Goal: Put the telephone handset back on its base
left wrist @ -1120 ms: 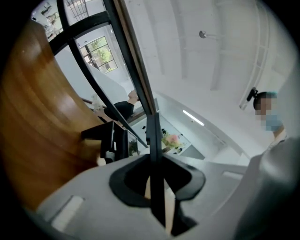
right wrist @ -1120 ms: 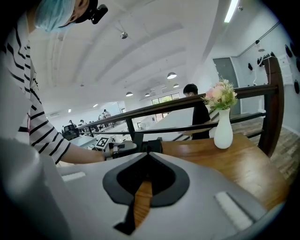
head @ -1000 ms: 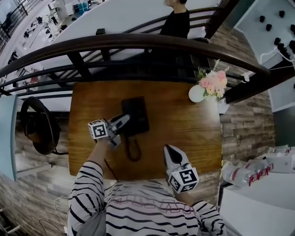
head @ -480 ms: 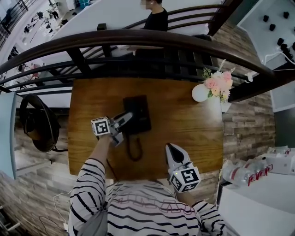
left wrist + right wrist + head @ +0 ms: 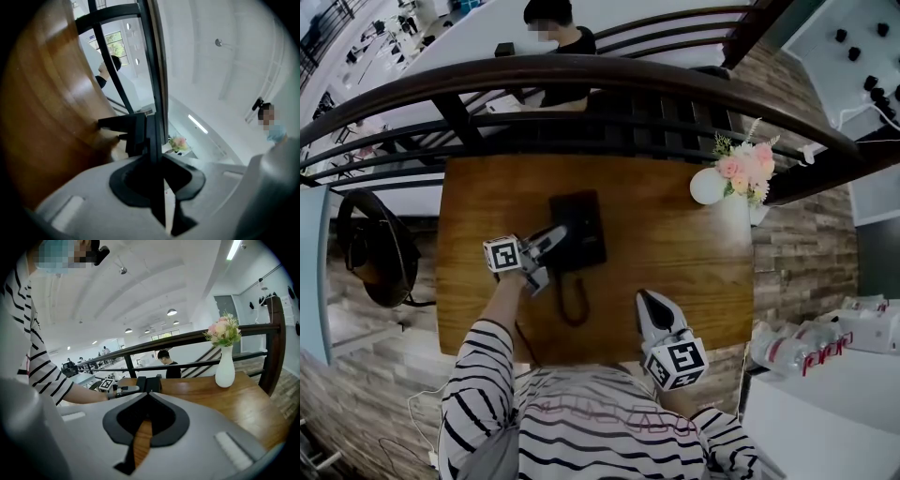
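Observation:
The black telephone base (image 5: pixel 586 225) sits mid-table on the brown wooden table (image 5: pixel 675 253), and its cord (image 5: pixel 572 302) loops toward the front edge. My left gripper (image 5: pixel 553 237) reaches over the base's left side. It is shut on the black handset (image 5: pixel 136 130), which shows edge-on between its jaws in the left gripper view. I cannot tell whether the handset touches the base. My right gripper (image 5: pixel 645 302) rests near the front edge, right of the cord. It is shut and holds nothing; its tips (image 5: pixel 146 393) meet over bare wood.
A white vase of pink flowers (image 5: pixel 710 187) stands at the table's far right corner. A dark curved railing (image 5: pixel 581 80) runs just behind the table. A round black object (image 5: pixel 375 248) hangs off the left side. A person (image 5: pixel 562 28) is beyond the railing.
My left gripper has sunk slightly with the handset and rolled a little. The right gripper has stayed put. The person beyond the railing has walked to the left.

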{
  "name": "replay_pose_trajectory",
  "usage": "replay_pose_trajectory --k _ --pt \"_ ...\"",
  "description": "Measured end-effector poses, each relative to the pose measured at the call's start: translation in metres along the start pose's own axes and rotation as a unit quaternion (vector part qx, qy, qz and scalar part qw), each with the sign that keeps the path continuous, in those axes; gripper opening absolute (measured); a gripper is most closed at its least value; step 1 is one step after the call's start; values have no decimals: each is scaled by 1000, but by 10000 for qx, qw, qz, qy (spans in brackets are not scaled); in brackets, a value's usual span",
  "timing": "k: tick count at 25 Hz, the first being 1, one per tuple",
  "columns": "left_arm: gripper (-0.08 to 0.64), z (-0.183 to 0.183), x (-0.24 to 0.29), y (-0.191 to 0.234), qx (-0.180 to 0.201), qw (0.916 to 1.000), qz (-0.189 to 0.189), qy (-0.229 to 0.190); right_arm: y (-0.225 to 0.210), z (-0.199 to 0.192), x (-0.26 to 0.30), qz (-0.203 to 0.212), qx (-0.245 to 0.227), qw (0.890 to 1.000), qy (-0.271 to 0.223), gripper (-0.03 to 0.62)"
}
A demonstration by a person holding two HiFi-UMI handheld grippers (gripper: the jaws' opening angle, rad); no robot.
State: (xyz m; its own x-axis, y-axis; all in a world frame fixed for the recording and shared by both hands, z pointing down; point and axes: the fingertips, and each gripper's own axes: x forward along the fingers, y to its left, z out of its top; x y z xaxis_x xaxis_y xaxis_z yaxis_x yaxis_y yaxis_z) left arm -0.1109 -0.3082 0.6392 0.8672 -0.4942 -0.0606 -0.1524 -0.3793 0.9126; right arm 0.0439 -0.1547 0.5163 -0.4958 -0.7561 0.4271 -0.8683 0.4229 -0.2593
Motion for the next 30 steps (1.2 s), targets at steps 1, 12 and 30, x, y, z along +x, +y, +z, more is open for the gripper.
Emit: replay_pose_trajectory --k 1,12,30 --pt "75 0 0 0 -21 10000 -32 -9 0 0 0 -5 0 10000 2 2" --pt "75 2 -5 9 -199 9998 -55 -69 4 -5 4 36 19 10000 66 2" --pt "78 -3 -5 3 334 9975 612 -65 16 -10 -1 110 7 9999 38 2"
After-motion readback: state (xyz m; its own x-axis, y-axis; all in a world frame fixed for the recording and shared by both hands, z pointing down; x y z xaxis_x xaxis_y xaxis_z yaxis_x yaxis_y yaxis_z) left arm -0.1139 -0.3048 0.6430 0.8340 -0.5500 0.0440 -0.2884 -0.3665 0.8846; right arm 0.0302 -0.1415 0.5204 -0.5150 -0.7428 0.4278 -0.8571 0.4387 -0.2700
